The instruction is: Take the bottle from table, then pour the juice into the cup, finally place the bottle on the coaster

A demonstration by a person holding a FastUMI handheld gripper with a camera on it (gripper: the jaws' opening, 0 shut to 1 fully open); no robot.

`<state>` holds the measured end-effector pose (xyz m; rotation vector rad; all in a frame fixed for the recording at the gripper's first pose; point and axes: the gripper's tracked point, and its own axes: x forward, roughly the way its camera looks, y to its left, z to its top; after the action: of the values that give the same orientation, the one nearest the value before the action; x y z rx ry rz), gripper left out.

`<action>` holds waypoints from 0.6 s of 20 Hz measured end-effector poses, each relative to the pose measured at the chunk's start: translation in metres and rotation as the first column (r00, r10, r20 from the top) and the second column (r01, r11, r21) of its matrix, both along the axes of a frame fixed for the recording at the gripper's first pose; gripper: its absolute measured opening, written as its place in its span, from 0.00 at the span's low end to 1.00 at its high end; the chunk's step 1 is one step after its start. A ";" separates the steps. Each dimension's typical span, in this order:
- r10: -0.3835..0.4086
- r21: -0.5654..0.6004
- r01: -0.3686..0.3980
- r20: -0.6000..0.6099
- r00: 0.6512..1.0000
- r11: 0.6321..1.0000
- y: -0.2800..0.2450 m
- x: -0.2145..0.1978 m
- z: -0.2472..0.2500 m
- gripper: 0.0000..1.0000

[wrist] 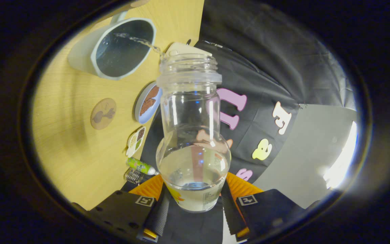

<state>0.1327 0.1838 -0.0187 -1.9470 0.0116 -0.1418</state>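
Note:
My gripper [192,198] is shut on a clear plastic bottle [191,135], with both fingers pressing its lower body. The bottle is tipped so its open threaded mouth [189,64] points toward a pale grey-blue cup [112,47] on the wooden table [69,149]. A thin stream of clear liquid [146,42] runs from the mouth into the cup, which holds some liquid. A little liquid remains pooled in the bottle's base. A round brown coaster [103,113] with a dark drawing lies on the table, beside the cup and apart from it.
A blue dish of brown powder [148,101] sits near the table's edge, close to the bottle's neck. Further along that edge lie a small divided dish of grains [136,140], a green tube [141,166] and a metal spring-like object [133,176].

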 end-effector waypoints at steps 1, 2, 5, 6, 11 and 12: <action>0.006 -0.010 -0.006 0.007 1.000 1.000 0.002 0.002 0.001 0.74; 0.013 -0.024 -0.013 0.021 1.000 1.000 0.003 0.002 0.004 0.74; 0.015 -0.039 -0.014 0.041 0.999 0.999 0.004 0.005 0.006 0.74; 0.013 -0.039 -0.012 0.039 0.999 0.999 0.003 0.005 0.005 0.74; 0.007 -0.009 -0.007 0.016 1.000 1.000 0.004 0.005 -0.002 0.74; 0.002 0.032 -0.002 -0.008 1.000 0.999 0.003 0.005 -0.009 0.74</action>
<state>0.1381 0.1867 -0.0279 -1.9151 0.0166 -0.1320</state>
